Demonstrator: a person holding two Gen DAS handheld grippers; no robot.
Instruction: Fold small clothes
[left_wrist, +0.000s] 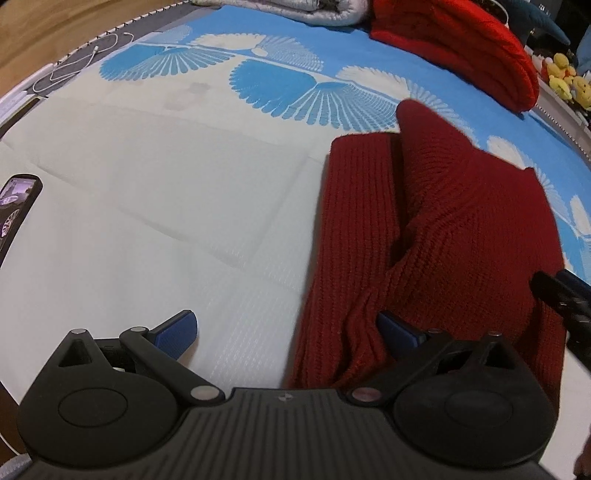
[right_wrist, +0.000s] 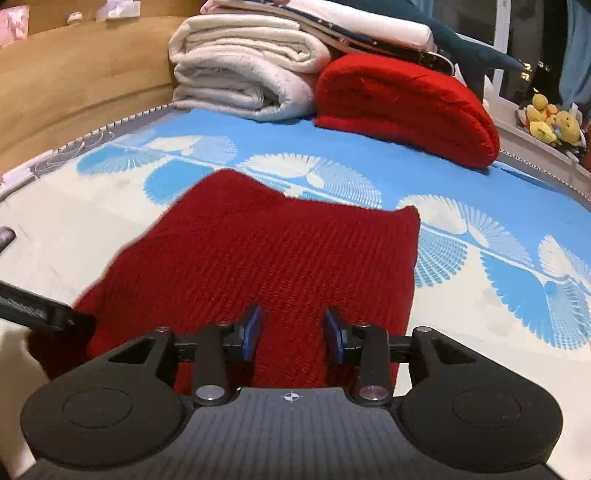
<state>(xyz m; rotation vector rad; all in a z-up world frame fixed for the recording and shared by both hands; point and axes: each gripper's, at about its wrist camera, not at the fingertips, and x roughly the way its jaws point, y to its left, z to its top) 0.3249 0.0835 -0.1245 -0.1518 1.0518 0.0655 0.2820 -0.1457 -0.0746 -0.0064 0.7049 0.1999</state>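
Blue-and-white fan-patterned bedding (left_wrist: 155, 206) covers the bed, with a wooden headboard (right_wrist: 74, 81) behind it. At the far left edge of the left wrist view lies a phone (left_wrist: 16, 206), with a white cable (left_wrist: 74, 62) further back. Next comes the left gripper (left_wrist: 288, 330), its fingers spread wide: the left finger (left_wrist: 177, 330) hangs over bare sheet, the right one (left_wrist: 400, 332) touches the near edge of the dark red knitted garment (left_wrist: 436, 236), which lies partly folded on the bed. Over the garment's near part the right gripper (right_wrist: 293, 330) hovers, fingers (right_wrist: 253, 328) partly apart with nothing pinched between them. Behind, against the headboard, sits a stack of folded pale blankets (right_wrist: 240, 66), then a bright red folded blanket (right_wrist: 406, 103), and furthest right yellow plush toys (right_wrist: 550, 122) on a ledge. No containers are visible
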